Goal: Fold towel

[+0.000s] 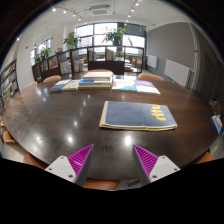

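A folded towel (pixel 138 115), grey-blue with a yellow patch at its right end, lies flat on the dark wooden table (pixel 70 115), ahead of my fingers and a little to the right. My gripper (pixel 113 160) is open and empty, well short of the towel, with nothing between its two magenta pads (pixel 80 158). The right pad (pixel 146 159) is nearer the towel's front edge.
More folded cloths lie at the table's far side: a stack (pixel 95 80) with one to its left (pixel 66 85), and another with a yellow-green patch (pixel 135 87). Chairs (pixel 51 79) and shelves with plants stand beyond. The table's front edge is just below the fingers.
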`<state>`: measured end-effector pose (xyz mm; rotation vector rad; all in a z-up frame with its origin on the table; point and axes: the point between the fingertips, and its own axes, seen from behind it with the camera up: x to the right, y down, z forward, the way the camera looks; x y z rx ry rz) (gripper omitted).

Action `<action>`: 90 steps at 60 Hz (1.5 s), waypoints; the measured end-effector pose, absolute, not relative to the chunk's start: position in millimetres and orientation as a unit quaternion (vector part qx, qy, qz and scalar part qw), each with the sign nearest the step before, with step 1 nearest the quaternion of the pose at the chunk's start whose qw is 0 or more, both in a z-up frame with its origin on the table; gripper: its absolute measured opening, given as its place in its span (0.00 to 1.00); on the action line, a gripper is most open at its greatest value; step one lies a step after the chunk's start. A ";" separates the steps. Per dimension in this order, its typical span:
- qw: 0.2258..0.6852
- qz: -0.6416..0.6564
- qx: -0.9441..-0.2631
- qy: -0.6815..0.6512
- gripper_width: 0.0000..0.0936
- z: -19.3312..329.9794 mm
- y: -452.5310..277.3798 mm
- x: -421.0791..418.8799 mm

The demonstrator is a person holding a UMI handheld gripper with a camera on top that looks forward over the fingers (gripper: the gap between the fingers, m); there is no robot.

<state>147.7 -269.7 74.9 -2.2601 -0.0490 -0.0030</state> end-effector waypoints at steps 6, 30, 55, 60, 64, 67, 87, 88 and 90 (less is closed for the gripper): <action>0.418 0.005 -0.908 -0.024 0.83 57.9 -212.0 122.5; 0.384 -0.030 -0.922 -0.039 0.57 -7.4 -45.5 113.4; 0.384 0.010 -0.923 -0.036 0.07 13.5 -47.3 138.2; 0.410 -0.003 -0.911 -0.042 0.07 56.2 -48.2 172.9; 0.431 -0.020 -0.901 -0.047 0.07 91.6 -46.9 210.0; 0.444 -0.026 -0.895 -0.039 0.07 114.1 -47.8 241.8; 0.394 -0.034 -0.918 0.018 0.58 56.7 -69.8 417.9; 0.387 -0.031 -0.922 0.016 0.62 49.3 -71.9 419.8; 0.376 -0.027 -0.926 0.013 0.68 35.6 -78.6 418.8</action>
